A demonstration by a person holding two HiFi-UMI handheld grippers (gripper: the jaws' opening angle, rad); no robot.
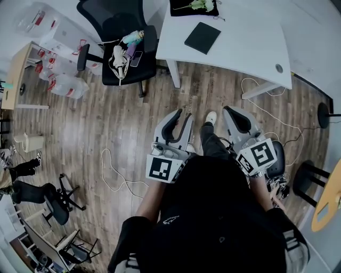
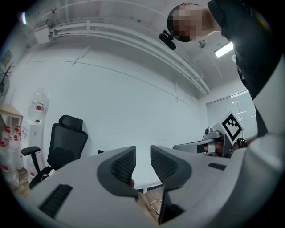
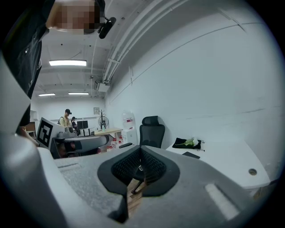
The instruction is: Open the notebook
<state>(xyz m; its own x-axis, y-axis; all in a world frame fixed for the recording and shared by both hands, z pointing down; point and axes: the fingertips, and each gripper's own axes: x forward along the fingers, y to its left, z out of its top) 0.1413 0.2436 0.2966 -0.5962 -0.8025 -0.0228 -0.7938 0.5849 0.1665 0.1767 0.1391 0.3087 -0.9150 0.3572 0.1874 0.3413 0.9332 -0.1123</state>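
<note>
The notebook, closed with a black cover, lies flat on the white table at the top of the head view. In the right gripper view it is a thin dark slab on that table. My left gripper is held over the wooden floor, well short of the table, open with nothing between its jaws. My right gripper is beside it at the same distance from the table, its jaws shut together on nothing. Both point toward the table.
A black office chair with small items on its seat stands left of the table. A black mat with a green plant lies behind the notebook. Water jugs stand far left, and cables trail over the floor. A stool is at right.
</note>
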